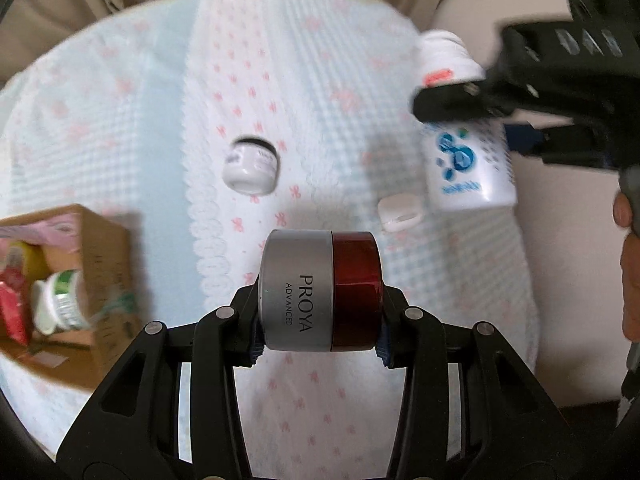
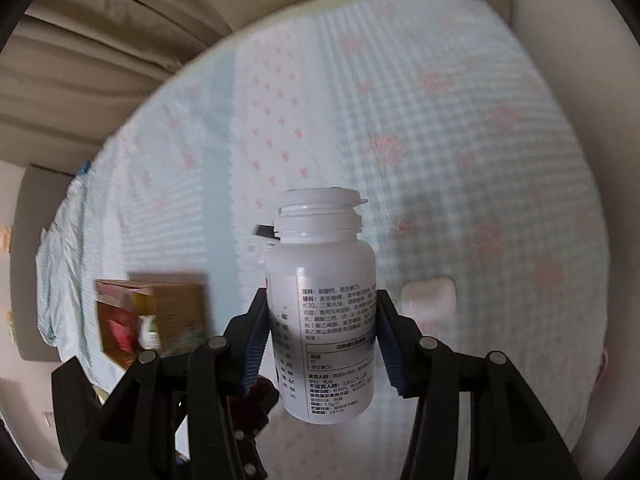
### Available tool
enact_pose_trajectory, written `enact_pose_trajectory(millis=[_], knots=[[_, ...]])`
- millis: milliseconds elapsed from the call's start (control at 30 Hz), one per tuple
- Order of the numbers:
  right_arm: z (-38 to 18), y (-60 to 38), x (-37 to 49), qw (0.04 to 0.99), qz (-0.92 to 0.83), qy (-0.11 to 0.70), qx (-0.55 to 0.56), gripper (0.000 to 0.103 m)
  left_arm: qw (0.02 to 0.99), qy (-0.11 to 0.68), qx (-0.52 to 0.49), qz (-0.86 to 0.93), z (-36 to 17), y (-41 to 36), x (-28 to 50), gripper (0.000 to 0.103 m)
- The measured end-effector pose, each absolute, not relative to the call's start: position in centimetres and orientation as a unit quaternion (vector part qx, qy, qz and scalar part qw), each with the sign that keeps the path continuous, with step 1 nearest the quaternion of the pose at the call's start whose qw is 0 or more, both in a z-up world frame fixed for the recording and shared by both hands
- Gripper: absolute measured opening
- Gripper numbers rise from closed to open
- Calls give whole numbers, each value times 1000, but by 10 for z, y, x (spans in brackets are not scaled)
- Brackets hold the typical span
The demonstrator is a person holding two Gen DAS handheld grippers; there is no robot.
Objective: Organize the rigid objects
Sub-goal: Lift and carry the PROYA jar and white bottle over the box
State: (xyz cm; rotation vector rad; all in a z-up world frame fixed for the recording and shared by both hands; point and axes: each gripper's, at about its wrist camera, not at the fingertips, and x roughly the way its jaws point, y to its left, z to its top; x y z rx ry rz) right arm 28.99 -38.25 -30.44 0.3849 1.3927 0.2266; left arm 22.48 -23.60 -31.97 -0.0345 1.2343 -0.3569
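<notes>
My left gripper [image 1: 318, 344] is shut on a silver and red PROYA cream jar [image 1: 320, 290], held on its side above the bed. My right gripper [image 2: 322, 344] is shut on a white pill bottle [image 2: 322, 312], held upright in the air; the bottle also shows in the left wrist view [image 1: 466, 160] at the right, with the right gripper [image 1: 460, 104] clamped across it. A cardboard box [image 1: 108, 264] with several items inside sits at the left; it also shows in the right wrist view [image 2: 176, 308].
A small white jar with a black rim [image 1: 251, 164] lies on the patterned blue and pink bedspread [image 1: 320, 80]. A white earbud case [image 1: 400, 212] lies near the right, also in the right wrist view [image 2: 430, 298]. Beige curtains hang behind the bed.
</notes>
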Motion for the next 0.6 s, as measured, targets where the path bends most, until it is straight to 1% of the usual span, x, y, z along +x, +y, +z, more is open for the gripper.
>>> enact_pose_trajectory(millis=[100, 233, 600], knots=[[-260, -383, 264, 765, 96, 613, 172, 46, 814, 555, -24, -171, -283, -225, 211, 38], [-222, -378, 241, 785, 96, 591, 158, 46, 825, 536, -34, -176, -240, -203, 193, 38], [-169, -330, 195, 807, 134, 554, 155, 46, 844, 510, -73, -149, -175, -118, 164, 38]])
